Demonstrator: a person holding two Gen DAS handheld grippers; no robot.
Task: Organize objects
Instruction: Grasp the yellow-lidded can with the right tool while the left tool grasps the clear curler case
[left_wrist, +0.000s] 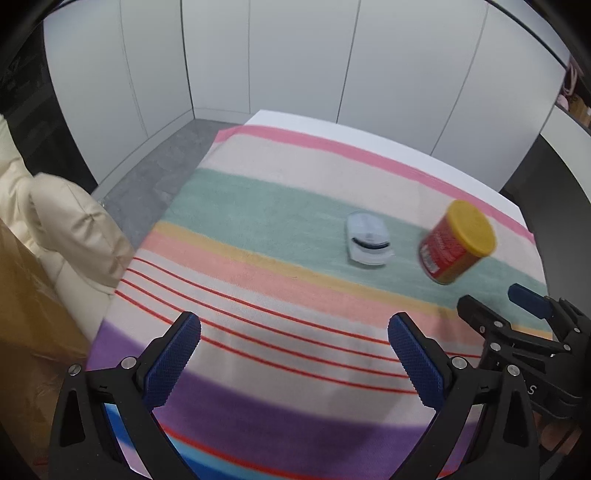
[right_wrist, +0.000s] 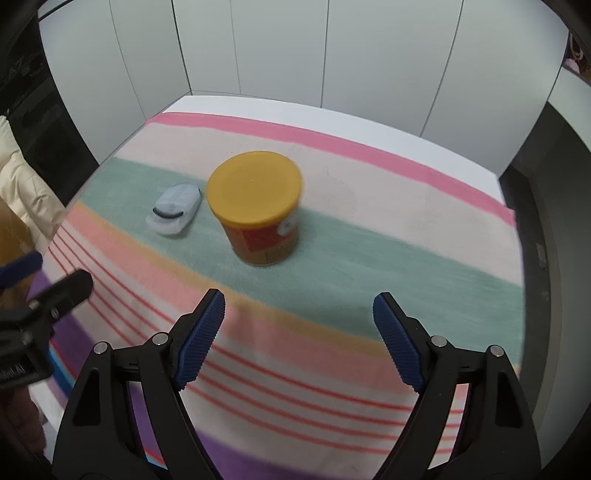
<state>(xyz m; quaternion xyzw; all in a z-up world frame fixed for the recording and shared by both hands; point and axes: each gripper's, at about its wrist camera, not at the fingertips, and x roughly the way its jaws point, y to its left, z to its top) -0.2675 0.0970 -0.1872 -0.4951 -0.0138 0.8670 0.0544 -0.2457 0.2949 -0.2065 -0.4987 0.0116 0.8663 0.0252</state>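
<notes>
Here, red can (right_wrist: 258, 210) with yellow lid stands upright on green stripe of striped cloth (right_wrist: 332, 258), mid-table. Small pale plastic case (right_wrist: 173, 210) lies just left of can, apart from it. Right gripper (right_wrist: 299, 332) hangs near side of can, blue pads apart, nothing between. Left gripper (left_wrist: 295, 354) further left over red-lined stripes, jaws wide, empty. Cream padded jacket (left_wrist: 55, 229) at far left edge.
</notes>
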